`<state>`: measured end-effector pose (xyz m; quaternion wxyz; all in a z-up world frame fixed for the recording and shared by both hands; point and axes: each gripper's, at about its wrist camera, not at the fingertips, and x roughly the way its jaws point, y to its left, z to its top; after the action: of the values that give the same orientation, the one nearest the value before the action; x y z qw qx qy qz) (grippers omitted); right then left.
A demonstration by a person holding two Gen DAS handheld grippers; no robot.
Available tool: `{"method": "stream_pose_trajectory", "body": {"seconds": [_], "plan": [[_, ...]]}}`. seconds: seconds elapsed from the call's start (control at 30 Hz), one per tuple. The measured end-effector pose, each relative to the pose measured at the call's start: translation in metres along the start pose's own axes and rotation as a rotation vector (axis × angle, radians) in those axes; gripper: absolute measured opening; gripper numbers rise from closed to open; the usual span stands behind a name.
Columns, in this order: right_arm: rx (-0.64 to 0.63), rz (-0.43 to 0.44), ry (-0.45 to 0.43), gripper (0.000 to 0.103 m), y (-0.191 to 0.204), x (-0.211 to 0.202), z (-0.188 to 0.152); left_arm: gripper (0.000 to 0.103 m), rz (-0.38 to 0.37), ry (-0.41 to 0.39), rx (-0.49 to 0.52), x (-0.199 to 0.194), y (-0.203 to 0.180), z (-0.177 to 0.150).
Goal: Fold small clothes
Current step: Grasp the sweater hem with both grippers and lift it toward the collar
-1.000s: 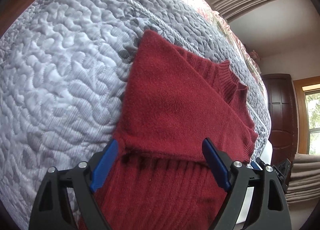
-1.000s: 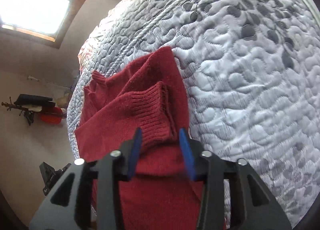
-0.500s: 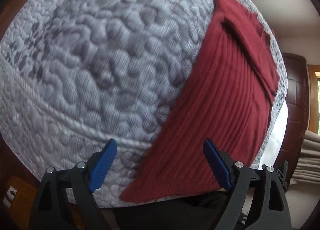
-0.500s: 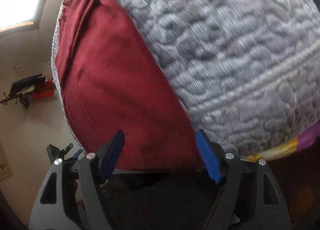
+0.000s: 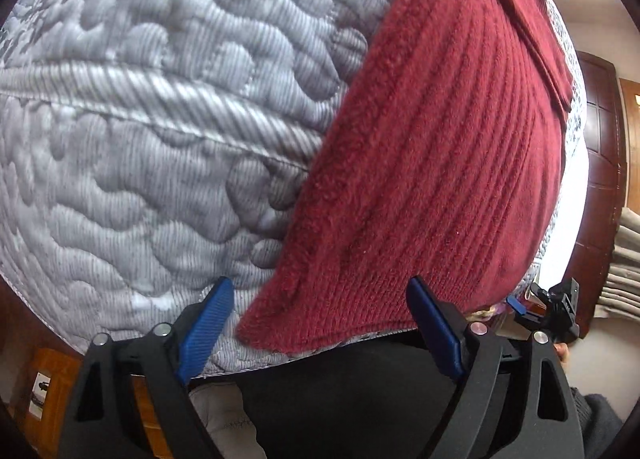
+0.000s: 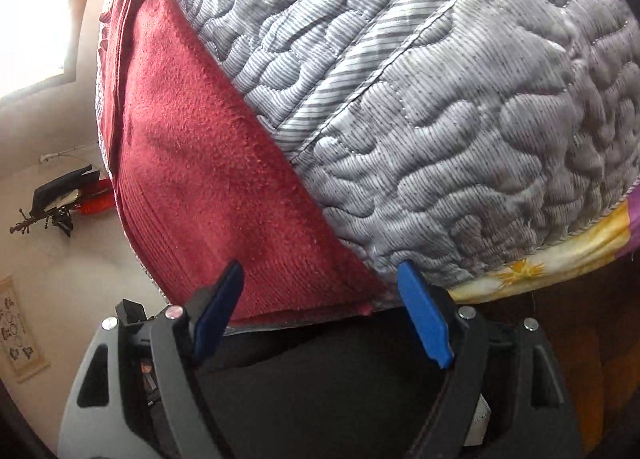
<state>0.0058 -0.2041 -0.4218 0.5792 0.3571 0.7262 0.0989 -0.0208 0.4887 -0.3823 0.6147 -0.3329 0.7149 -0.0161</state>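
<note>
the quilted bed [image 5: 140,139] carries a red sweater [image 5: 440,163] lying flat near its front edge, narrowed lengthwise with a folded-in panel along its far side. by the look of it the side folds are done and the bottom-up fold is next (a judgement only): each gripper would need to pinch a hem corner and carry it toward the collar. the left gripper [image 5: 320,323] hangs spread and empty just before the hem's left corner; the right gripper [image 6: 320,311], also spread and empty, brackets the hem's right corner [image 6: 366,309].
</note>
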Motion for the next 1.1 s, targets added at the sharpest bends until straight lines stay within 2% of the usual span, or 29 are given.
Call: {"method": "stream_pose_trajectory", "body": {"seconds": [0.1, 0.13, 0.2, 0.23, 0.27, 0.33, 0.43, 0.5, 0.57, 0.6, 0.67, 0.73, 0.93, 1.1], "plan": [[-0.021, 0.002, 0.004, 0.080, 0.005, 0.012, -0.001, 0.084, -0.004, -0.016, -0.037, 0.001, 0.002, -0.004], [-0.027, 0.000, 0.006, 0.080, 0.006, 0.016, -0.002, 0.081, 0.001, -0.018, -0.038, -0.001, 0.007, -0.006], [-0.033, -0.003, 0.016, 0.078, 0.008, 0.023, -0.004, 0.069, 0.017, -0.013, -0.035, 0.001, 0.007, -0.006], [-0.033, 0.000, 0.023, 0.077, 0.015, 0.030, -0.004, 0.057, 0.026, -0.011, -0.034, 0.002, 0.007, -0.007], [-0.036, 0.006, 0.033, 0.073, 0.017, 0.032, -0.004, 0.044, 0.029, -0.008, -0.031, 0.003, 0.006, -0.008], [-0.048, 0.028, 0.059, 0.060, 0.022, 0.038, -0.008, 0.028, 0.017, 0.013, -0.026, 0.008, 0.005, -0.011], [-0.060, 0.028, 0.068, 0.049, 0.025, 0.042, -0.009, 0.025, 0.015, 0.028, -0.017, 0.013, 0.005, -0.016], [-0.062, 0.029, 0.069, 0.036, 0.027, 0.043, -0.012, 0.022, 0.005, 0.022, -0.031, 0.014, 0.006, -0.018], [-0.069, 0.032, 0.068, 0.022, 0.027, 0.041, -0.018, 0.011, -0.007, 0.017, -0.038, 0.014, 0.006, -0.018], [-0.074, 0.037, 0.068, 0.015, 0.029, 0.040, -0.020, 0.009, -0.014, 0.014, -0.041, 0.012, 0.008, -0.019], [-0.084, 0.044, 0.061, 0.009, 0.033, 0.035, -0.022, 0.007, -0.033, 0.003, -0.049, 0.006, 0.016, -0.020], [-0.086, 0.060, 0.048, 0.006, 0.038, 0.030, -0.021, 0.006, -0.053, -0.016, -0.064, -0.002, 0.025, -0.022], [-0.086, 0.132, -0.016, 0.005, 0.058, 0.003, -0.029, 0.006, -0.197, -0.097, -0.110, -0.044, 0.046, -0.036], [-0.098, 0.212, -0.069, 0.005, 0.080, -0.025, -0.027, 0.006, -0.319, -0.183, -0.123, -0.089, 0.042, -0.039]]}}
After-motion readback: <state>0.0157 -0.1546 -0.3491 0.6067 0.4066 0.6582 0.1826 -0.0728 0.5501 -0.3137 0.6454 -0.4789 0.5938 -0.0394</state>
